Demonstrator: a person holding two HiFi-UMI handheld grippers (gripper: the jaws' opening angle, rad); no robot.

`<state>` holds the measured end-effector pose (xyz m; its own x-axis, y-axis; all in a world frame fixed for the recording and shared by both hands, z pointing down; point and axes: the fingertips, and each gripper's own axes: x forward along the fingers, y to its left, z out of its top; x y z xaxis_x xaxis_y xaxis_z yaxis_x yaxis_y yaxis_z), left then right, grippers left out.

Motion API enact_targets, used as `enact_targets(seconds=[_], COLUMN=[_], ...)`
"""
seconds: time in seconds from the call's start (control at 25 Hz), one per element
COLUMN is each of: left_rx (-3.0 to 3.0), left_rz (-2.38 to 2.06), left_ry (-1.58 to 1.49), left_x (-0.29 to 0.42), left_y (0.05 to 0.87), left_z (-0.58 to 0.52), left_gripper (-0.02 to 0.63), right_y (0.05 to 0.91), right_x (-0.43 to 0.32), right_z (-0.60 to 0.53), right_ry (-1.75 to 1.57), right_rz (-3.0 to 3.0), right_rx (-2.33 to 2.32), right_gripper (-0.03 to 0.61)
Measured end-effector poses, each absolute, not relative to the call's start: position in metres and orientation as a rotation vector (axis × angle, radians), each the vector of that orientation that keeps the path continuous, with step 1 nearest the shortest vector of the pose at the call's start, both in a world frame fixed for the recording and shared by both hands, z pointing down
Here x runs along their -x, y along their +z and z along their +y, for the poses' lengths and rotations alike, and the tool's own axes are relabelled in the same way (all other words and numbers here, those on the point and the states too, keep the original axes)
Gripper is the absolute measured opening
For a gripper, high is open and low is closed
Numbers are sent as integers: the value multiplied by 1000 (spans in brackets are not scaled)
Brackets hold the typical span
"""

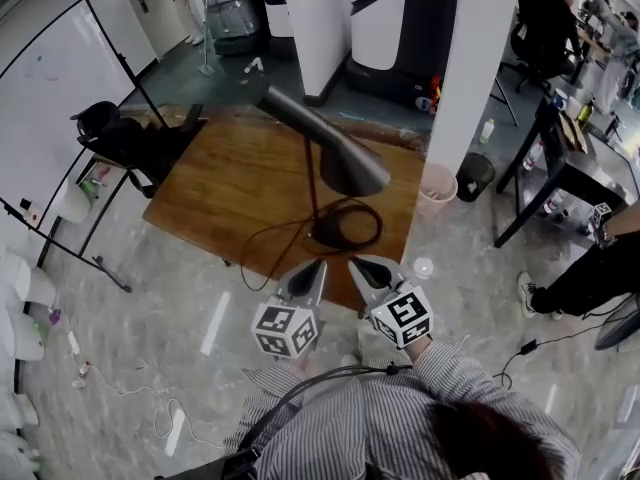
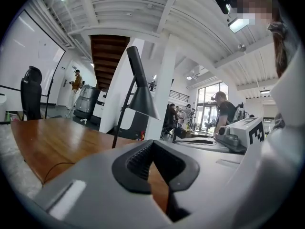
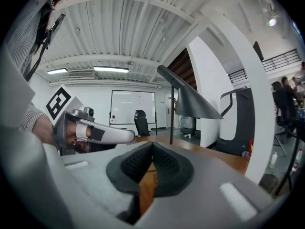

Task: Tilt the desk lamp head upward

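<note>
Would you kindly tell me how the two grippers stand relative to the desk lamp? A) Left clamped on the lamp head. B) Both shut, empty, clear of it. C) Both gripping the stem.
B: the left gripper and right gripper have closed, empty fingers, short of the desk lamp.

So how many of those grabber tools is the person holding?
2. The left gripper is at the near edge of the table, the right gripper beside it; both point at the desk lamp, jaws shut and empty. No others show.
</note>
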<state>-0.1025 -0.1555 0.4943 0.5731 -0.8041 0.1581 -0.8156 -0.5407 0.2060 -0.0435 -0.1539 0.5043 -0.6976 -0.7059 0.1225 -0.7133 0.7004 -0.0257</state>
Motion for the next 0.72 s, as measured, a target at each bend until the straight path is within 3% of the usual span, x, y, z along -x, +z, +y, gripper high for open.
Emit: enact_targets(seconds=[0.72], left_rx=[-2703], left_rz=[-1449], left_ry=[85], left_x=[142], left_y=[420], left_z=[-273], left_gripper=[5], right_y=[545], right_x=[102], right_z=[-273], right_ry=[121], right_rz=[-2792], right_rx=[-1187], right_gripper=[25])
